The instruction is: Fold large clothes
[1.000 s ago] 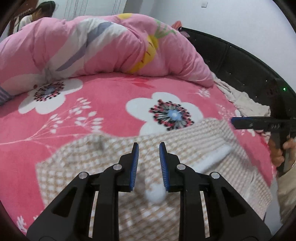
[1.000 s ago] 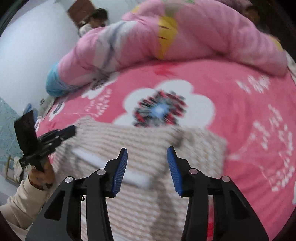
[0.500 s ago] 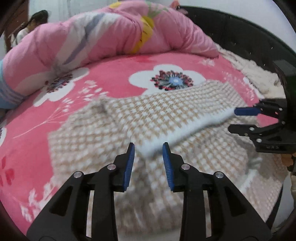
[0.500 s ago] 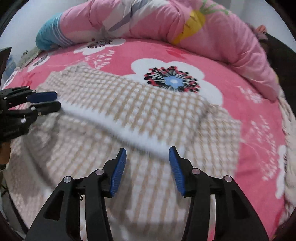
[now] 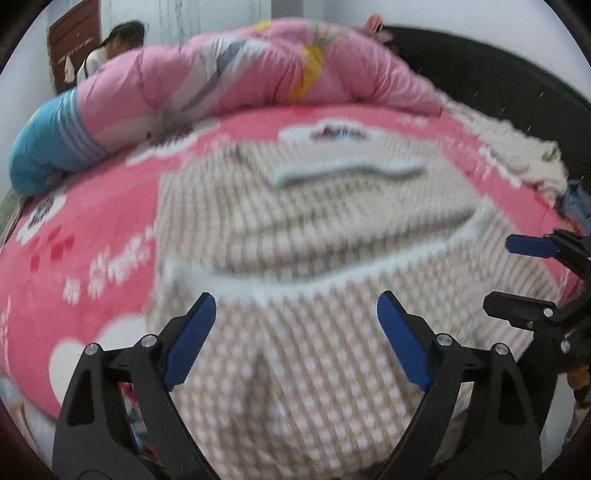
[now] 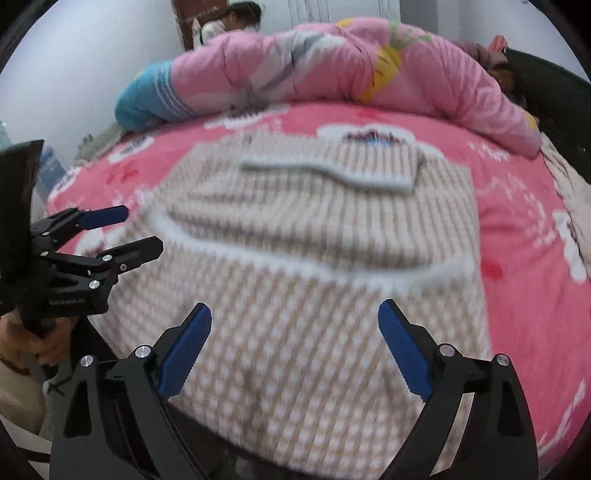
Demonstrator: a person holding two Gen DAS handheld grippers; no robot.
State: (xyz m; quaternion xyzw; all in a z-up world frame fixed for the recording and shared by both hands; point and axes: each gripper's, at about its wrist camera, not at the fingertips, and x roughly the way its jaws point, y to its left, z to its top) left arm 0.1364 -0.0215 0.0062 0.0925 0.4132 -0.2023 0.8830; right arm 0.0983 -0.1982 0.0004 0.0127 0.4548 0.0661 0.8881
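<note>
A beige-and-white checked knit garment [image 5: 314,350] lies spread on the pink flowered bedsheet [image 5: 92,258]. It is folded over itself, with a white ribbed hem [image 5: 343,171] lying across its far part. My left gripper [image 5: 295,299] hovers over the garment's near part. Its jaws are opening wide and the pads touch nothing. My right gripper [image 6: 294,306] hangs beside it over the same near part, its jaws also opening with nothing gripped. Each gripper shows in the other's view: the right gripper [image 5: 506,273] and the left gripper [image 6: 140,229], both open. The picture is blurred by motion.
A rolled pink quilt [image 5: 258,74] with a blue end [image 5: 48,147] lies along the far side of the bed. A dark bed frame [image 5: 517,96] and a cream blanket [image 5: 517,155] are at the right. A person [image 6: 236,18] sits beyond the quilt by a brown door.
Both grippers had the white hem between narrow jaws. They have let it go, opened wide and drawn back toward the bed's near edge. The folded part now rests on the garment.
</note>
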